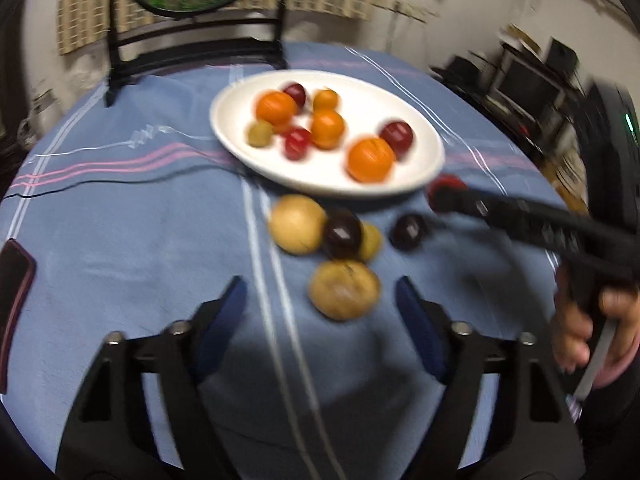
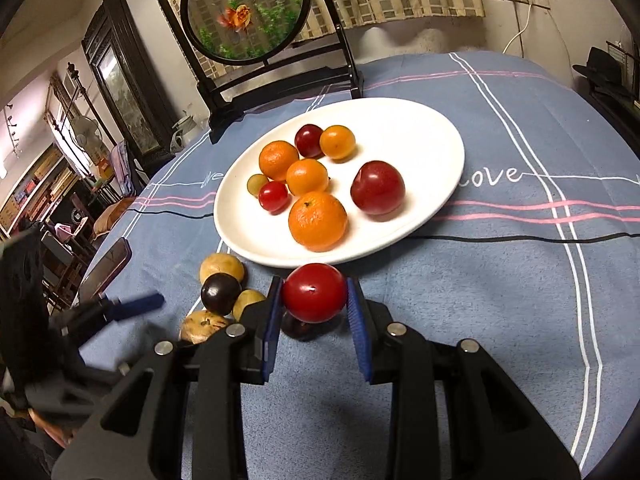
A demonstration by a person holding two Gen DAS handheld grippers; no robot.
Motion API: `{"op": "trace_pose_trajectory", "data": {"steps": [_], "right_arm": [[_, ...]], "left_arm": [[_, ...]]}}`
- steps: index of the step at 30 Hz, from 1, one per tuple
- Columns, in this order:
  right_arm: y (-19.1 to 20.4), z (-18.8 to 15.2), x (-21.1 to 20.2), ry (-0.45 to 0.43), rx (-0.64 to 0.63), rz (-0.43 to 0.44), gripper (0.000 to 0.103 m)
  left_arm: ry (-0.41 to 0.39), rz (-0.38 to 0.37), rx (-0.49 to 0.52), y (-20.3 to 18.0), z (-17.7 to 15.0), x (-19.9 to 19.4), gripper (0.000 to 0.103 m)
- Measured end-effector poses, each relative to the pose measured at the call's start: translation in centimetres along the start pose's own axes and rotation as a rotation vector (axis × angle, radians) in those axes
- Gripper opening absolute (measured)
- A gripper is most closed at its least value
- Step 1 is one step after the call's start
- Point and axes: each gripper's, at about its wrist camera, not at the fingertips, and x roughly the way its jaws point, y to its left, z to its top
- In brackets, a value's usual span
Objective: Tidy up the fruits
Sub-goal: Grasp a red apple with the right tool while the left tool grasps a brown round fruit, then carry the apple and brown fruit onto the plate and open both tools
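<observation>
A white oval plate (image 2: pixel 432 128) on the blue cloth holds several oranges, red plums and a small green fruit; it also shows in the left wrist view (image 1: pixel 360 92). My right gripper (image 2: pixel 314 300) is shut on a red plum (image 2: pixel 314 292), held just above the cloth at the plate's near rim; it shows from the side in the left wrist view (image 1: pixel 444 196). Loose on the cloth lie brown fruits (image 1: pixel 344 290) (image 1: pixel 297 224), dark plums (image 1: pixel 343 233) (image 1: pixel 408 232) and a small yellow-green fruit (image 1: pixel 370 242). My left gripper (image 1: pixel 320 300) is open, the near brown fruit between its fingertips.
A black-framed round goldfish screen (image 2: pixel 246 8) stands at the table's far edge. A phone (image 2: pixel 106 266) lies on the cloth at the left. A black cable (image 2: pixel 520 238) crosses the cloth by the plate. Furniture surrounds the table.
</observation>
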Motion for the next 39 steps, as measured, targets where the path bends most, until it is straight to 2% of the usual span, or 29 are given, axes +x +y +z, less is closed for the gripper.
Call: {"op": "trace_pose_trajectory", "data": {"steps": [1,4,10,22,25,34,39], "right_arm": [[0.0,0.0,0.1,0.003,0.000,-0.005,0.032],[-0.2,-0.2,0.1,0.010,0.005,-0.014,0.032],[0.1,-0.4,0.0,0.014,-0.005,-0.016,0.032],[0.3,-0.4,0.1,0.015,-0.015,-0.022,0.032],[0.2,-0.3,0.0,0.013,-0.015,-0.025,0.032],[0.3,-0.3,-0.1,0.011,-0.016,-0.024,0.032],[0.3,-0.3,-0.1,0.013,-0.016,-0.021,0.032]], "left_arm": [[0.014,-0.008,0.010,-0.3,-0.2,0.3,0.057],[0.041,-0.013,0.005,-0.5,-0.5,1.2,0.048],[0.021,0.007,0.020,-1.0,-0.2,1.4,0.047],[0.058,0.034,0.041,-1.7,0.1,2.6,0.047],[0.056,0.033,0.036,-1.6,0.1,2.7,0.043],[0.048,-0.008,0.015,-1.3,-0.3,2.1,0.043],[-0.007,-0.083,0.029,-1.8,-0.9,0.5,0.043]]}}
